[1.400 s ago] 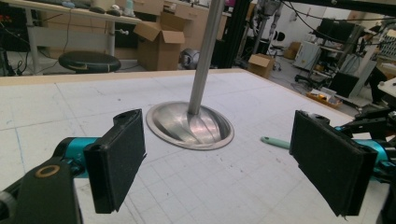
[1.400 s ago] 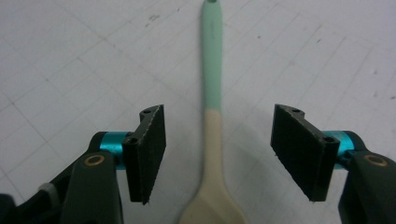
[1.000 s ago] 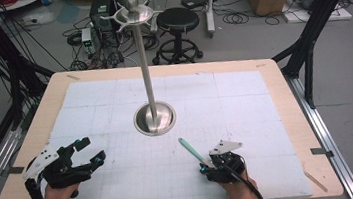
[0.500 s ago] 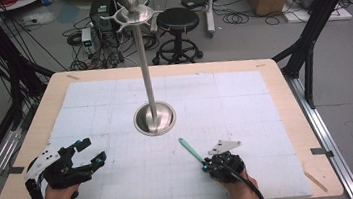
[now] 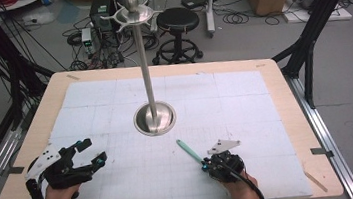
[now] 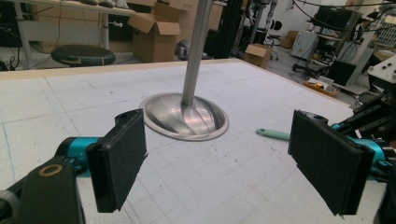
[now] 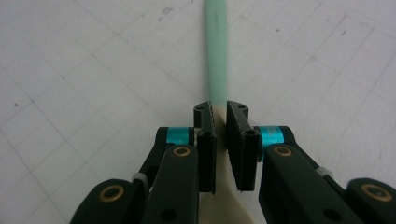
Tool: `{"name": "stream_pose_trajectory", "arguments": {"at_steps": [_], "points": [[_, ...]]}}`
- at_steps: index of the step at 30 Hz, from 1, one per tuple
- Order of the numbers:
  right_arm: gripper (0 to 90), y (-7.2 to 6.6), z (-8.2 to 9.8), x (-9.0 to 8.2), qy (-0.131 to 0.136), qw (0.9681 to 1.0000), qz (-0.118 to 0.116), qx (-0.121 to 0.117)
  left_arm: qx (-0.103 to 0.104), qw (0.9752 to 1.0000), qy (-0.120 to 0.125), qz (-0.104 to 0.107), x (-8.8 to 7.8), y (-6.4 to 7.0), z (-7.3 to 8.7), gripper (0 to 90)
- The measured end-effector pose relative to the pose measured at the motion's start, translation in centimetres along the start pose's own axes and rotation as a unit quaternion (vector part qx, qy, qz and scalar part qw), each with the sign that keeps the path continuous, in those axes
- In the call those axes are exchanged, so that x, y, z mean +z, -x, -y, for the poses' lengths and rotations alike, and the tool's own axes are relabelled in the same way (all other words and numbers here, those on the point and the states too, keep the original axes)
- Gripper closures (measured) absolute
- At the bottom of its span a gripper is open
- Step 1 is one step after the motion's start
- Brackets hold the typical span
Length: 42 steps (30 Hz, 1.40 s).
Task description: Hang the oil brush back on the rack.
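A utensil with a pale green handle [image 5: 189,151] [image 7: 217,46] and a cream-coloured end [image 7: 224,196] lies on the white gridded mat, pointing toward the steel stand. My right gripper [image 5: 207,165] [image 7: 221,140] has just been closing, and its pads now press on the utensil where the green handle meets the cream part. My left gripper [image 5: 94,151] [image 6: 217,163] hovers open at the front left with nothing between its wide-set pads. In the left gripper view the green handle [image 6: 273,135] lies to the right of the stand's base.
A tall steel stand with a round dished base [image 5: 155,118] [image 6: 184,116] rises from the middle of the mat. The wooden table's edge [image 5: 284,92] frames the mat. Stools, boxes and cables stand on the floor beyond.
The right gripper's jaws have drawn in around the utensil. Both hands have stayed where they were.
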State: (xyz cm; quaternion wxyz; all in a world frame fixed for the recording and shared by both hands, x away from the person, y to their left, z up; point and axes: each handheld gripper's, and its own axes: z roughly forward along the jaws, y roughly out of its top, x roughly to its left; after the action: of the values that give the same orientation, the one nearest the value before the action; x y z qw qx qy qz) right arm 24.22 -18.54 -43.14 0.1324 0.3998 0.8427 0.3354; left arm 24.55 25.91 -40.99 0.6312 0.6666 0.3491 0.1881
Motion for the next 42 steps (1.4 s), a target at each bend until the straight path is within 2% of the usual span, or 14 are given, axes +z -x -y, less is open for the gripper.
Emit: {"name": "stream_pose_trajectory", "arguments": {"at_steps": [4, 8, 11, 16, 19, 24, 29, 31, 32, 33, 35, 38, 41, 42], "points": [[82.6, 0.2, 0.0, -0.6, 0.024, 0.9996, -0.01, 0.014, 0.0, 1.0, 0.001, 0.002, 0.0, 0.0, 0.0, 19.6], [82.6, 0.3, 0.0, -1.2, 0.05, 0.9979, -0.033, 0.026, -0.006, 0.9999, 0.007, 0.009, 0.0, 0.2, -0.1, 20.5], [82.6, 0.3, -0.1, -1.8, 0.082, 0.9944, -0.058, 0.031, -0.007, 0.9998, 0.01, 0.016, -0.1, 0.3, -0.3, 21.0], [82.5, 0.0, -0.3, -2.6, 0.125, 0.9877, -0.091, 0.026, -0.016, 0.998, 0.019, 0.058, 0.3, 1.2, -0.6, 22.6], [82.5, -0.6, -0.5, -3.0, 0.149, 0.9826, -0.111, 0.009, -0.022, 0.9935, 0.029, 0.108, 0.7, 1.9, -0.8, 26.3], [82.4, -1.6, -1.0, -3.6, 0.18, 0.9734, -0.14, -0.024, -0.039, 0.9863, 0.033, 0.157, 1.5, 2.9, -1.1, 27.5], [82.4, -2.3, -1.3, -3.9, 0.198, 0.9639, -0.173, -0.041, -0.044, 0.9821, 0.024, 0.182, 2.3, 3.6, -1.1, 28.0], [82.4, -2.5, -1.5, -4.1, 0.209, 0.9589, -0.187, -0.043, -0.046, 0.9802, 0.023, 0.192, 2.5, 3.9, -1.1, 28.3], [82.4, -2.5, -1.5, -4.2, 0.214, 0.9567, -0.193, -0.044, -0.047, 0.9783, 0.021, 0.2, 2.7, 4.1, -1.1, 28.7], [82.4, -2.6, -1.6, -4.3, 0.221, 0.9529, -0.203, -0.045, -0.047, 0.9773, 0.017, 0.206, 2.9, 4.3, -1.1, 30.4], [82.4, -2.7, -1.8, -4.4, 0.228, 0.9493, -0.211, -0.045, -0.051, 0.9753, 0.012, 0.215, 3.2, 4.6, -1.2, 31.8], [82.4, -2.9, -1.9, -4.4, 0.232, 0.9449, -0.226, -0.049, -0.061, 0.9706, 0.013, 0.232, 3.7, 5.0, -1.5, 32.5], [82.4, -3.1, -2.1, -4.4, 0.241, 0.9374, -0.247, -0.047, -0.069, 0.9655, 0.018, 0.25, 4.2, 5.4, -1.6, 34.2], [82.4, -3.2, -2.1, -4.4, 0.245, 0.9351, -0.252, -0.047, -0.072, 0.9631, 0.021, 0.259, 4.4, 5.6, -1.7, 35.3]]}}
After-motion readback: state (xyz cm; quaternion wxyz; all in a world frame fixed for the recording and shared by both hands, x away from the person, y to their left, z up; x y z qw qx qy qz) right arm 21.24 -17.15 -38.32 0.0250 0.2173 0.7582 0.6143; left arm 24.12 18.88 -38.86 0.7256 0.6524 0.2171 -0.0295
